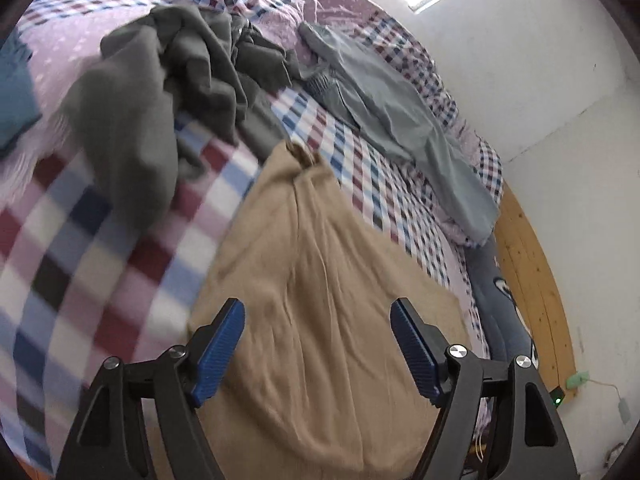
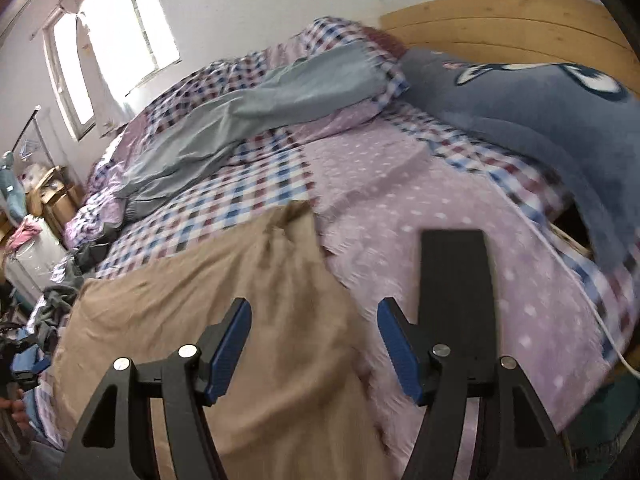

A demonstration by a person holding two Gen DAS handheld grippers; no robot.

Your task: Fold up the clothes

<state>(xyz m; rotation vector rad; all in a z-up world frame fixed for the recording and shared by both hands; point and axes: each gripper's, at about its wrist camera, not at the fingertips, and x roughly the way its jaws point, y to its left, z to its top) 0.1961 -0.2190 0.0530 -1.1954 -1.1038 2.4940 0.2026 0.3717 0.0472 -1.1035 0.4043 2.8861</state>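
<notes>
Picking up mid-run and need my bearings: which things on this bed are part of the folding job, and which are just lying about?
For the job:
tan garment, spread under both open grippers
dark grey clothes, crumpled heap
light grey-blue trousers, laid out

Lying about:
checked bedcover
blue plush pillow
wooden headboard
white cable

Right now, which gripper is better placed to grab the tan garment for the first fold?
Left, probably. The left gripper hangs open squarely over the tan garment; the right gripper straddles its edge, half over the bedspread.
</notes>
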